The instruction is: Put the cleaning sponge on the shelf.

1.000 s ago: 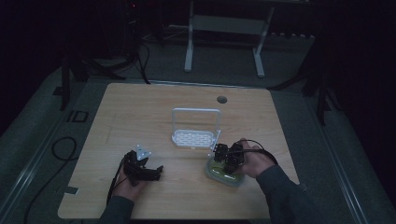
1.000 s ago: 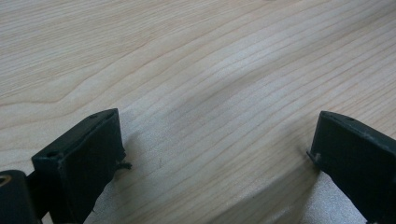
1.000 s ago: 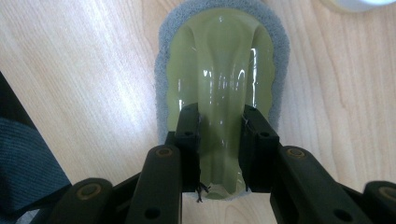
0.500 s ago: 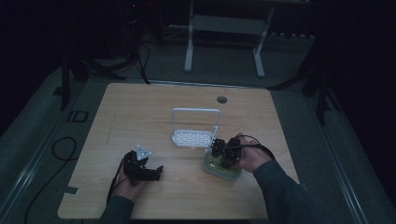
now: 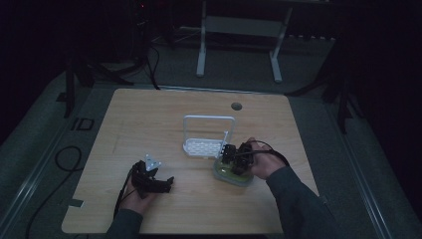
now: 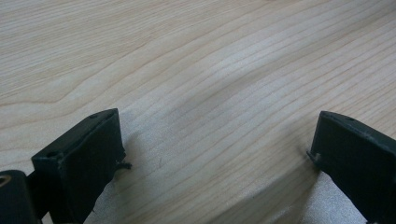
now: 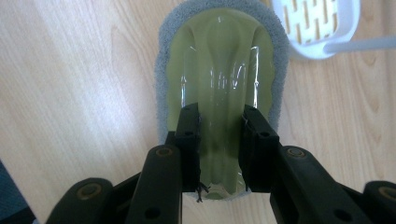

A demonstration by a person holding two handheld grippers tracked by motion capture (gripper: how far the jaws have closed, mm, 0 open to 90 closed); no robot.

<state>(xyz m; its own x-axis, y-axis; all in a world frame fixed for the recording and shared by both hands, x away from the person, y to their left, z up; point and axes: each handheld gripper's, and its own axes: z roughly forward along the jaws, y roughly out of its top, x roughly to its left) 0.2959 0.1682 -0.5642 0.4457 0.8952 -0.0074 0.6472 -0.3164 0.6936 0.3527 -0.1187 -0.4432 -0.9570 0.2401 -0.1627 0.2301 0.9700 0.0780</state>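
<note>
A scrubbing pad (image 7: 219,56) with a clear green moulded grip on a grey felt base lies on the wooden table (image 5: 149,114), right of centre. In the high view the pad (image 5: 226,175) sits just in front of a white holder. My right gripper (image 7: 219,114) points down at it, its jaws shut on the raised middle ridge of the green grip; from above the right gripper (image 5: 234,160) covers much of the pad. My left gripper (image 5: 165,184) rests near the table's front left. Its jaws stand wide apart over bare wood, and the left gripper (image 6: 217,135) has nothing between them.
A white slotted holder (image 5: 204,147) with a tall wire loop handle stands mid-table, touching distance from the pad; its corner (image 7: 322,28) shows in the right gripper view. A round cable hole (image 5: 236,106) lies at the table's far side. Cables trail from both grippers.
My right hand has slid the pad a little to the left and away, closer to the white holder. The left gripper has stayed put.
</note>
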